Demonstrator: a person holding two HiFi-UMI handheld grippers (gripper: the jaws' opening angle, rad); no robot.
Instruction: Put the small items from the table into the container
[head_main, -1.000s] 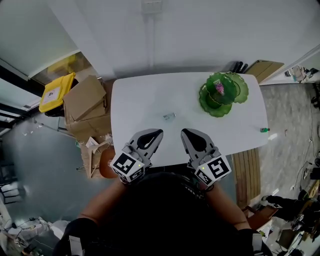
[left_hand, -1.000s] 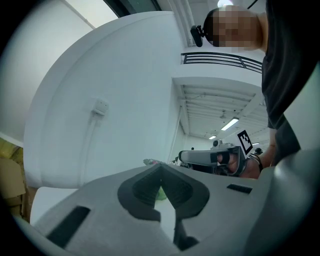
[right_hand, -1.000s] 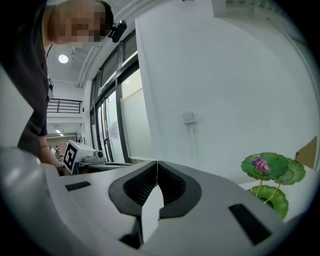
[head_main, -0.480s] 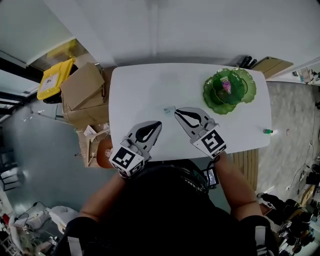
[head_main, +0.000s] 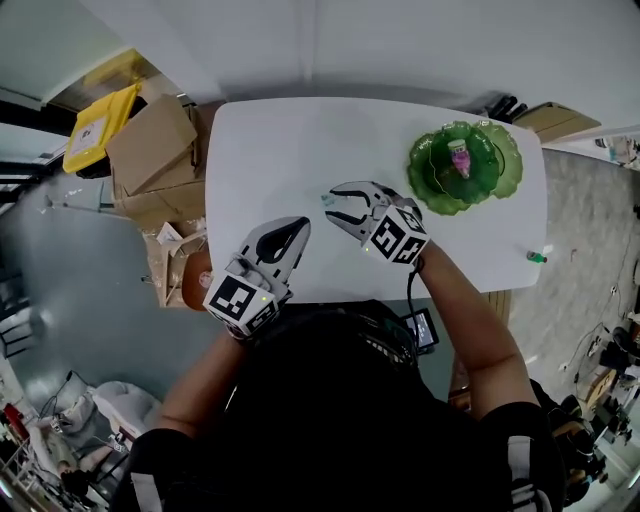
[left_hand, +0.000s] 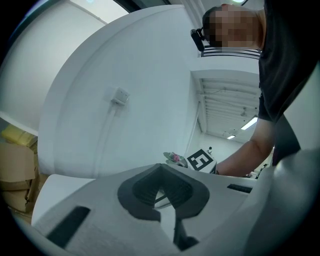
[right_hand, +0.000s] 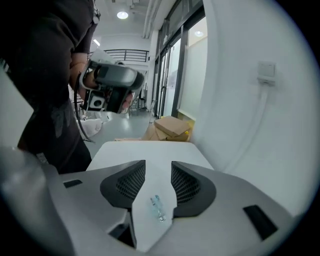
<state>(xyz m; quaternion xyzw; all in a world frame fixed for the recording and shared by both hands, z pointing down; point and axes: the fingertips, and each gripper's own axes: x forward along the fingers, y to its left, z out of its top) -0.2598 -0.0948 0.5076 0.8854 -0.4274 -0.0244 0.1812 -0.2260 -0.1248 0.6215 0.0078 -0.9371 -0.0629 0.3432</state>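
White and broad, the surface stands against a pale wall, with cardboard boxes and a yellow bin on the floor off its left end. Near its far right corner sits the green glass container, and a small pink item already lies inside it, so part of the job appears done. At least two small things remain outside: a little clear vial lying near the middle of the surface, and a tiny green item out by the right edge, well apart from everything else. The right tool is angled down over the vial with its jaws opening; the right gripper view shows the vial lying flat on the surface in the gap between the two ribbed pads, touched by neither of them, so nothing is gripped yet. The left tool hovers just off the near edge, pressed together and holding nothing, well clear of the vial. Judging from this, the step in hand is the pickup of the vial: it has yet to be pinched, lifted and carried across to the container, and after that the green item at the edge is left to fetch. Whether other small pieces lie elsewhere cannot be told from these views.
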